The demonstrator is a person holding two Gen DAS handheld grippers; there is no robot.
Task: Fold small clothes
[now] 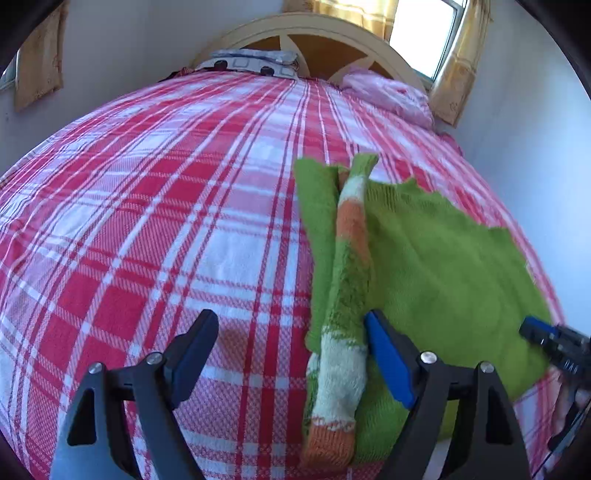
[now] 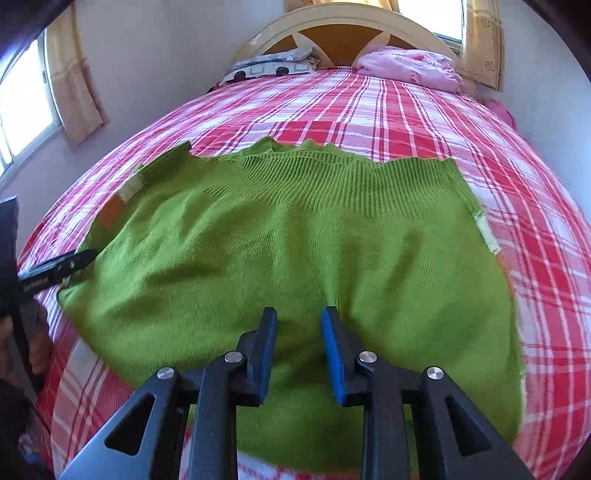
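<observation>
A green knitted sweater [image 1: 436,258] lies flat on the red plaid bed sheet [image 1: 147,221], its ribbed hem [image 2: 332,177] towards the headboard. One sleeve [image 1: 351,277], striped green, white and orange, is folded lengthwise over the sweater's left side. My left gripper [image 1: 290,319] hangs open and wide over that left edge; the sleeve runs just inside its blue right pad [image 1: 388,362], and neither pad presses on it. My right gripper [image 2: 299,314] hovers over the middle of the sweater [image 2: 295,258], its jaws a narrow gap apart with nothing between them. Each gripper shows at the edge of the other's view: right gripper [image 1: 546,339], left gripper [image 2: 74,262].
A patterned pillow [image 2: 273,66] and a pink pillow [image 2: 410,66] lie against the curved headboard [image 2: 343,22]. Curtained windows flank the bed [image 2: 26,103], with a wall close on the right. A hand [image 2: 37,343] holds the left gripper at the bed's near left edge.
</observation>
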